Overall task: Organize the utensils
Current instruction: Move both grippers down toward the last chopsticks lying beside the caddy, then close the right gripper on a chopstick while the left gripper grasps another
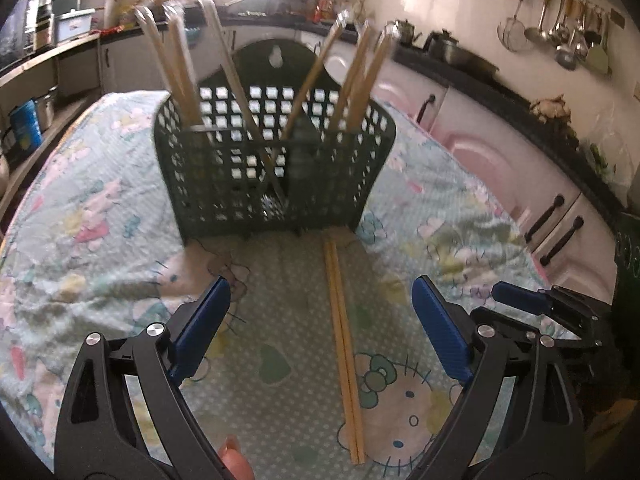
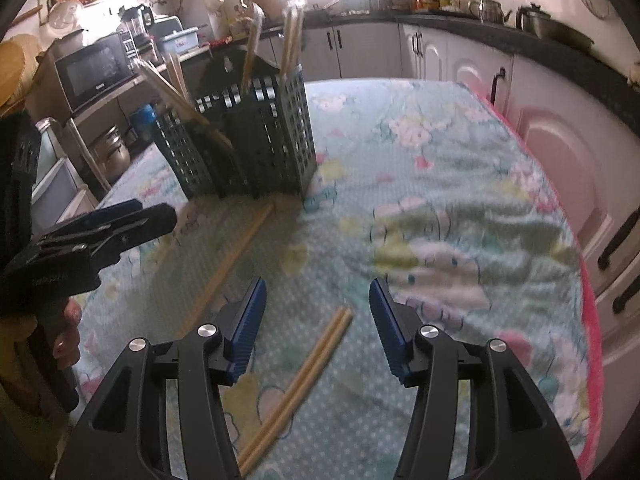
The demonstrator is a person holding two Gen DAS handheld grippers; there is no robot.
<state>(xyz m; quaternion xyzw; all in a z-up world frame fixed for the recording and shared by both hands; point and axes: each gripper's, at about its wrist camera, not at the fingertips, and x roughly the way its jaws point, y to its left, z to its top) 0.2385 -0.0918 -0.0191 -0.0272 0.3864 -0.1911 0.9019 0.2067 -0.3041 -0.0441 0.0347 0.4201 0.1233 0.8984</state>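
Seen from the left wrist: left gripper [image 1: 320,300] held low over the desk [image 1: 100,208], blue fingers [image 1: 204,320] spread wide, gripping nothing. Between them, flat on the cartoon-print cloth, one pair of chopsticks [image 1: 342,332], far ends just short of the green perforated basket [image 1: 276,160]. In the basket, more chopsticks [image 1: 182,64] standing tilted, fanned out in its compartments.

Seen from the right wrist: basket at upper left, left gripper at the left edge. Right gripper [image 2: 318,308] about half open, fingers [image 2: 250,322] empty, poised above a second pair of chopsticks [image 2: 304,380] lying diagonally on the cloth, upper ends between the fingers, not touched.
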